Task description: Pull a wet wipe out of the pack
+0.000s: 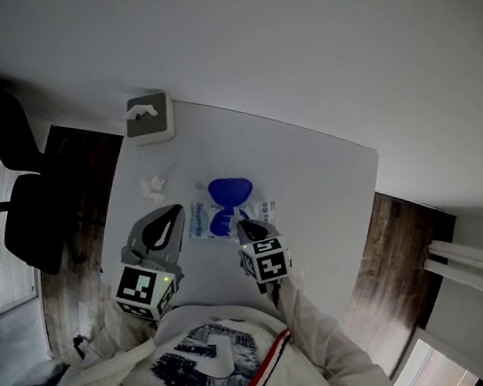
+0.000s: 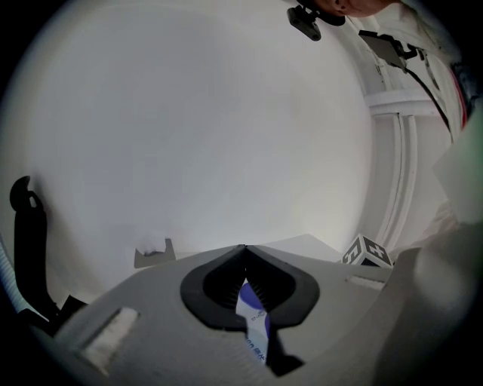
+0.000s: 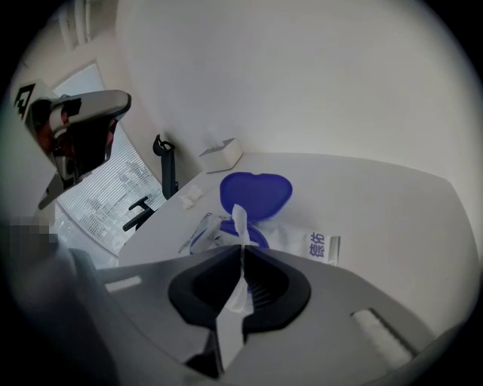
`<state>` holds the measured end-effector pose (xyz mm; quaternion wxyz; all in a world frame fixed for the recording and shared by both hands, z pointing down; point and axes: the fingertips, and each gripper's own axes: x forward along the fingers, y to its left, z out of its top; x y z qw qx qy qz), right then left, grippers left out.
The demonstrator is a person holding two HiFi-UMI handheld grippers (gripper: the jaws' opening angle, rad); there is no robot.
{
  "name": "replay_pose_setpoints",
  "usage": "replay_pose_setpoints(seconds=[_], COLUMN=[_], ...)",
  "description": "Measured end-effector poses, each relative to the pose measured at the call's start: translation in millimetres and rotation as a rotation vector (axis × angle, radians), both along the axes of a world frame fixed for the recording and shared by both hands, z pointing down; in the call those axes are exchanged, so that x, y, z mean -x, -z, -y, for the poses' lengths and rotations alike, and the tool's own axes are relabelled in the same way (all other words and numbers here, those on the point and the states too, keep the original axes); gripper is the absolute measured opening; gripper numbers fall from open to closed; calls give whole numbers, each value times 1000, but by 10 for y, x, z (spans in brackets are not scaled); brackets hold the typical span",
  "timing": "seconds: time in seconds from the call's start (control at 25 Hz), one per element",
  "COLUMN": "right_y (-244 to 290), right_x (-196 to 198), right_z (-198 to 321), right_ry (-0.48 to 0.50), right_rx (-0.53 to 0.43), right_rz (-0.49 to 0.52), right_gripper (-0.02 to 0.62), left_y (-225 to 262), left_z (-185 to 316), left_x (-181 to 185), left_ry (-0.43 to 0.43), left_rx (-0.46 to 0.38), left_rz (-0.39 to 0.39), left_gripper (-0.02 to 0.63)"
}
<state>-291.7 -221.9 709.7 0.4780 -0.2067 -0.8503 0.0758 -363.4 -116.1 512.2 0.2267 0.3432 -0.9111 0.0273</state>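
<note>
On the white table lies the wet wipe pack, its blue heart-shaped lid flipped open. My left gripper is shut on the pack's left end; in the left gripper view a white and blue strip of the pack sits between the closed jaws of that gripper. My right gripper is at the pack's opening. In the right gripper view this gripper is shut on a white wipe that stands up from the pack below the lid.
A grey tissue box stands at the table's far left corner. A crumpled white wipe lies left of the pack. A black office chair stands on the dark floor to the left. The table's right half is bare.
</note>
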Motion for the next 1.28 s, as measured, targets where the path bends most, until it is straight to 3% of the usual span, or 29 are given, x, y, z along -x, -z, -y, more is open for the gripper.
replay_pose_setpoints(seconds=[0.92, 1.28], right_y=[471, 743], right_x=[-259, -359], right_z=[273, 677], right_ry=[-81, -178], right_rx=[35, 25], right_rz=[124, 227], right_gripper=[15, 15], left_y=[137, 191], left_z=[279, 524], left_x=[-429, -587], left_ry=[-43, -73], left_rx=[-3, 8], left_rz=[23, 42], left_gripper=[3, 2])
